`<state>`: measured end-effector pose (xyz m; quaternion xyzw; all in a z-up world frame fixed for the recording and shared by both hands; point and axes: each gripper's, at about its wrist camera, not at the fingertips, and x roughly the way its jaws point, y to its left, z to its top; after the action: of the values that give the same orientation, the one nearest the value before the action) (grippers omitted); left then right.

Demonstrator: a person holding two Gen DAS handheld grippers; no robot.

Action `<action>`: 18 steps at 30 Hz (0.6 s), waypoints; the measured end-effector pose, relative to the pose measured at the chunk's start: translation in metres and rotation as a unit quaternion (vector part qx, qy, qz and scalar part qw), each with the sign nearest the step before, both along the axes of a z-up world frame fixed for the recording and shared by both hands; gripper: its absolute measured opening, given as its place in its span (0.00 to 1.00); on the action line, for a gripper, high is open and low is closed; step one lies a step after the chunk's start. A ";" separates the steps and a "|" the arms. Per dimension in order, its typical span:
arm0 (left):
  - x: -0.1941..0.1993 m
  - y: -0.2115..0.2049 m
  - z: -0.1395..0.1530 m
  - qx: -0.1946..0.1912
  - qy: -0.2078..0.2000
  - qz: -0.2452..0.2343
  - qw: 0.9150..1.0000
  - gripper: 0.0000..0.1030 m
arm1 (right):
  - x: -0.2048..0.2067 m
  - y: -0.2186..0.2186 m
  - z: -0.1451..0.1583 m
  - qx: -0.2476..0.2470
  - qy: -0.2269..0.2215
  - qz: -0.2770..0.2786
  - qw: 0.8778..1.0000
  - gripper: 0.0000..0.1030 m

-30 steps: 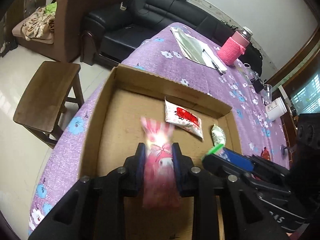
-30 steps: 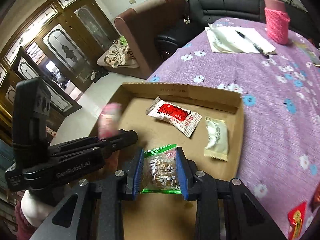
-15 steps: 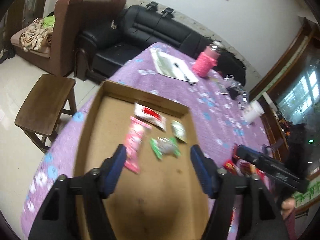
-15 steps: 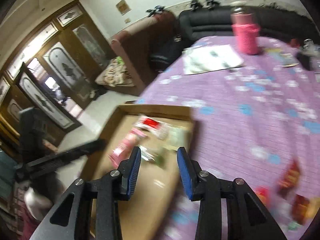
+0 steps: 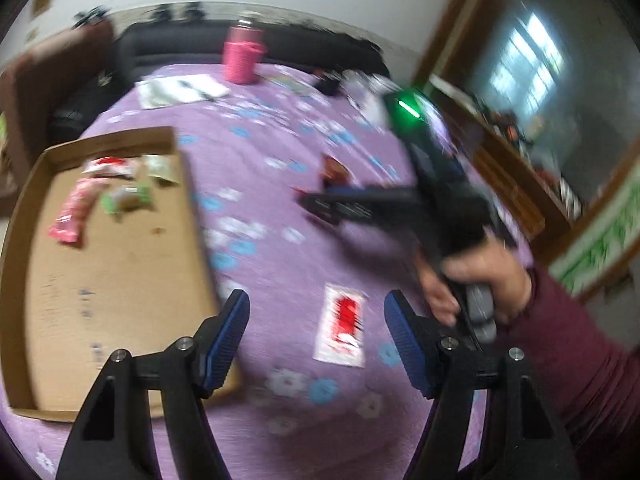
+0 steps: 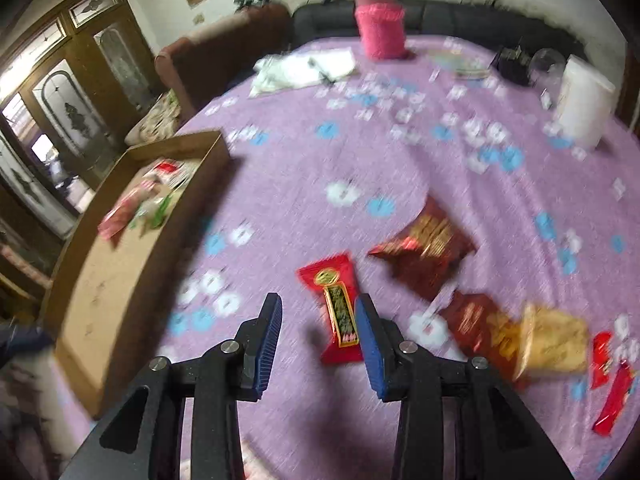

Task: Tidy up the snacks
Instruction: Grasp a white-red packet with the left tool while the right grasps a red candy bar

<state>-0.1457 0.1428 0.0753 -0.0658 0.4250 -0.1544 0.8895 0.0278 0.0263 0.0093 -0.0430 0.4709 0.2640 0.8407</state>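
Observation:
A shallow cardboard box (image 5: 112, 280) lies at the table's left; it also shows in the right wrist view (image 6: 120, 280). In it lie a pink packet (image 5: 76, 210), a green-edged packet (image 5: 128, 198), a red-and-white packet (image 5: 106, 166) and a pale packet (image 5: 160, 168). My left gripper (image 5: 316, 332) is open and empty above a white-and-red packet (image 5: 344, 326) on the cloth. My right gripper (image 6: 318, 336) is open and empty, with a red packet (image 6: 336, 308) lying between its fingertips. The right gripper also shows in the left wrist view (image 5: 320, 200).
More snack bags lie right of the red packet: a dark red bag (image 6: 426, 246), a red-brown one (image 6: 478, 326), a yellow one (image 6: 554, 342), small red ones (image 6: 612, 396). A pink bottle (image 6: 380, 28), papers (image 6: 308, 68) and a white cup (image 6: 584, 102) stand further back.
Both grippers let go of their packets, which now lie in the box. Both have swung right, out over the purple cloth and the loose snacks.

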 end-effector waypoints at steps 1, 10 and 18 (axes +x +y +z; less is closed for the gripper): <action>0.000 -0.009 -0.004 0.010 0.000 -0.009 1.000 0.67 | 0.001 0.000 -0.003 -0.006 0.001 -0.003 1.000 0.40; 0.019 -0.045 -0.034 0.079 0.009 -0.026 0.997 0.67 | 0.000 -0.012 -0.013 -0.019 0.004 -0.012 1.000 0.20; 0.022 -0.066 -0.062 0.127 0.030 -0.043 0.990 0.34 | -0.019 -0.042 -0.004 0.000 0.007 -0.022 1.000 0.20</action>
<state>-0.1233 0.0765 0.0129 0.0617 0.4704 -0.1353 0.8699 0.0086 -0.0159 0.0056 -0.0301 0.4776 0.2455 0.8430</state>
